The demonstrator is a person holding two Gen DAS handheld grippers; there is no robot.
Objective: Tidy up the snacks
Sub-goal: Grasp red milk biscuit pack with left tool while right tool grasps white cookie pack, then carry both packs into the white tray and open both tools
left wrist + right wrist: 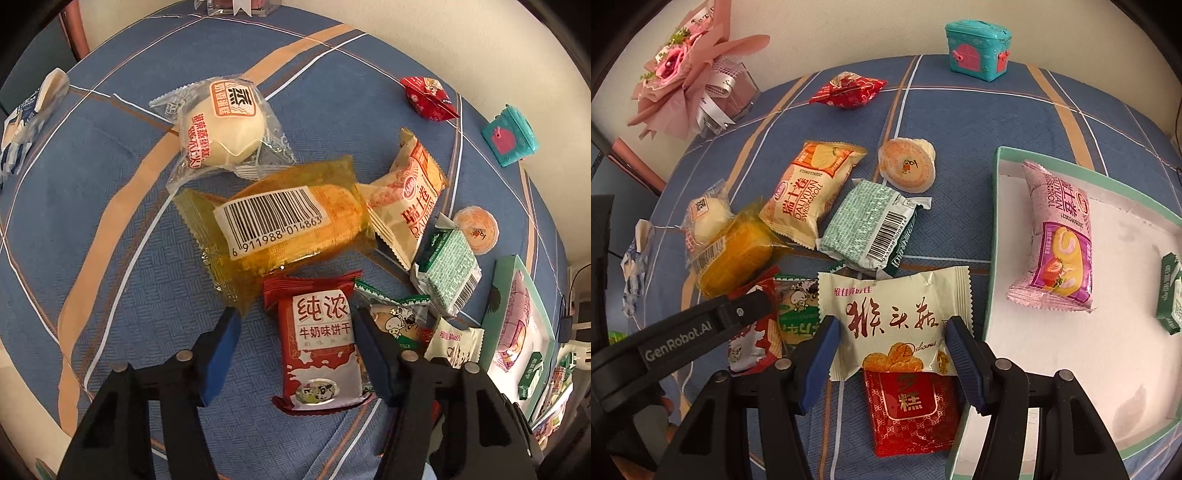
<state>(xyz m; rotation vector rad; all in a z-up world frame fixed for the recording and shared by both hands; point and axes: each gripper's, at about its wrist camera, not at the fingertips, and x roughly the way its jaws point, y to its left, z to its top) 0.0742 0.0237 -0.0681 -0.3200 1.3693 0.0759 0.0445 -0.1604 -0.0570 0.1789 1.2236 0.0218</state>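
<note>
Snack packets lie piled on a blue checked cloth. In the left wrist view my left gripper [295, 325] is open, its blue pads on either side of a red milk-biscuit packet [317, 343]. Beyond it lie a yellow cake with a barcode [273, 225] and a white steamed bun [221, 125]. In the right wrist view my right gripper [892, 332] is open around a cream biscuit packet [894, 317], which lies on a red cake packet [912, 410]. A white box with green rim [995, 206] at right holds a pink Swiss roll [1060, 240] and a green packet [1172, 295].
An orange Swiss roll [809, 192], a green-white packet [871, 225], a jelly cup [907, 170] and a red packet [849, 90] lie further back. A teal toy box [979, 50] and a pink bouquet [683, 70] stand at the far edge. My left gripper's arm [679, 328] reaches in from the left.
</note>
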